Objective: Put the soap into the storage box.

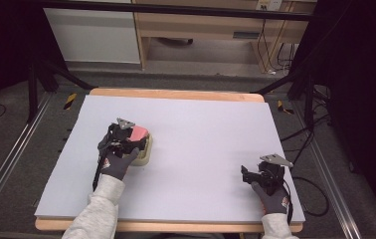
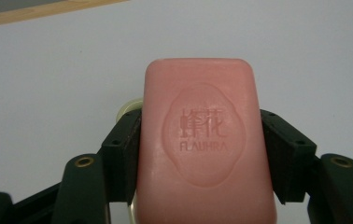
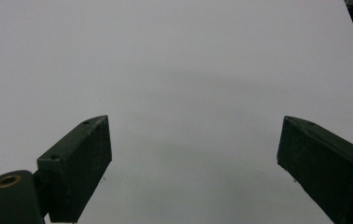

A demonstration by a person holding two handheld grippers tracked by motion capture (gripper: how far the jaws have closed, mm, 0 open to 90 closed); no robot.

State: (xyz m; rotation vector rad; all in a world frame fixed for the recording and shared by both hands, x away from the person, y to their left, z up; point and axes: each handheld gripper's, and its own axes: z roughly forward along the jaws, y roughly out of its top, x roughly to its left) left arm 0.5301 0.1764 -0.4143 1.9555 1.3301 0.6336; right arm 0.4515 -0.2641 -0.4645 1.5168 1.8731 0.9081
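Pinched between the black jaws of the left gripper (image 2: 202, 154) is a smooth pink soap bar (image 2: 206, 140), rounded and embossed, held over a cream dish (image 1: 145, 151). Jaws of the right gripper (image 3: 193, 168) are spread wide above the matte white table (image 1: 206, 139).

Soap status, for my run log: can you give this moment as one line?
left tool: shut on pink soap, above cream dish | right tool: open, empty, over white table

soap (image 2: 206, 140) above dish (image 1: 145, 152), table's (image 1: 201, 124) left
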